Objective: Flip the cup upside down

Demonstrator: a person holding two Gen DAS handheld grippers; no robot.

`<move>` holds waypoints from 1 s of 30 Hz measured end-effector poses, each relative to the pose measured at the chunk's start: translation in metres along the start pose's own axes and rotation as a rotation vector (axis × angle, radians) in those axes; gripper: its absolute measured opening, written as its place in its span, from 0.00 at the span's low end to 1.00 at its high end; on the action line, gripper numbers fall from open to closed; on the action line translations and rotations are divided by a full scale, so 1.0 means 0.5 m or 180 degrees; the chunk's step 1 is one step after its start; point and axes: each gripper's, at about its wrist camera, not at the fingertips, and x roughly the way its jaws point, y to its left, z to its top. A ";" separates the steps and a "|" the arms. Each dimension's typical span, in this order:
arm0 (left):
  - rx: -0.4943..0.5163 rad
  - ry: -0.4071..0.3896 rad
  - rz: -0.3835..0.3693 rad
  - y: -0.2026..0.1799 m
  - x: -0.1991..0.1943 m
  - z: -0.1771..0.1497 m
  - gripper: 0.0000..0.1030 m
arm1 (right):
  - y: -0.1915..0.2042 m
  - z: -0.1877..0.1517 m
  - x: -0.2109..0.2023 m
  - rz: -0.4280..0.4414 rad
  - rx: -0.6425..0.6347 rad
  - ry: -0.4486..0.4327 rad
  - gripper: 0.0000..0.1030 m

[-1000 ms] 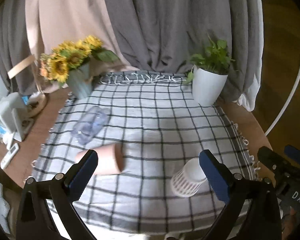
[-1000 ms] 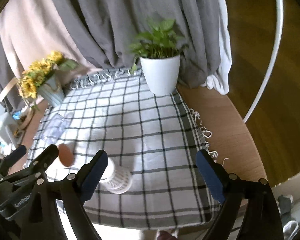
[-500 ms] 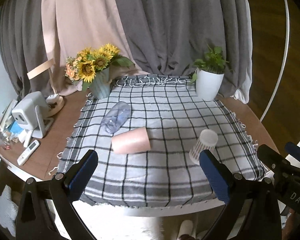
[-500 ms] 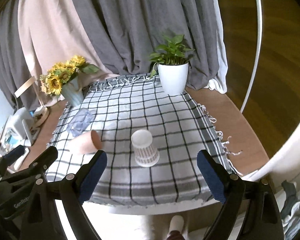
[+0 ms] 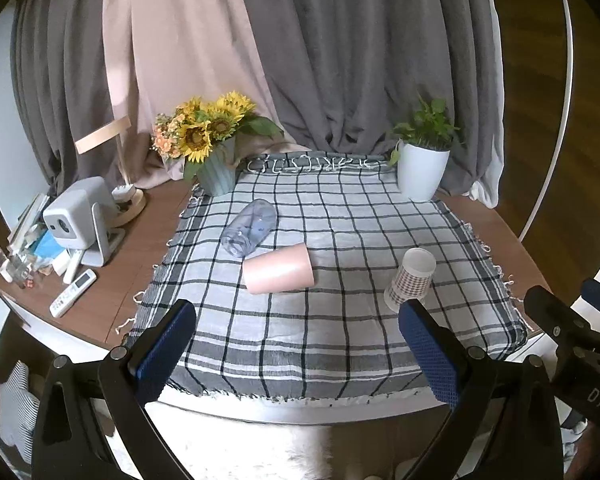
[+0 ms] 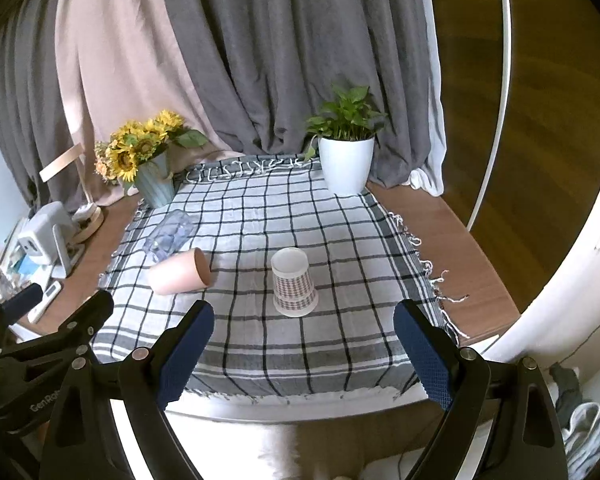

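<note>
The right gripper (image 6: pixel 303 348) is spread wide and holds nothing; it hangs before the near edge of the table (image 6: pixel 452 240), well apart from every cup. The left gripper (image 5: pixel 297 346) is also wide open and empty, at the same near edge.

The paper cup (image 6: pixel 293 287) with the check pattern stands on the cloth (image 6: pixel 340 240) with its mouth down and its base up, near the front and a little to the right of the middle. So the flip seems to be done for this cup, and both grippers are clear of it. The pink cup (image 6: pixel 179 271) lies on its side, left of the paper cup and apart from it, its mouth pointing to the right. The clear cup (image 6: pixel 167 234) also lies on its side, just behind the pink one; whether they touch, I cannot tell. If the task means these two also, they are left to do; from the task sentence alone I judge that the work is finished or nearly so.

Count: three cups, one turned over and two lying. Two grippers. One vase of sunflowers (image 6: pixel 140 156) at the back left, one plant (image 6: pixel 346 160) in a white pot at the back right. One checked cloth. One small grey device (image 6: pixel 44 236) on the bare wood at the left.
</note>
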 end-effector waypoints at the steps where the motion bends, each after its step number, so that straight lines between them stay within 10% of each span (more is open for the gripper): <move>1: -0.0003 -0.0022 0.0002 0.001 -0.005 -0.002 1.00 | 0.000 -0.001 -0.005 0.0004 0.0001 -0.0013 0.89; 30: -0.0039 -0.0106 0.0047 0.015 -0.034 -0.005 1.00 | 0.014 -0.018 -0.038 0.0048 -0.0036 -0.0142 0.89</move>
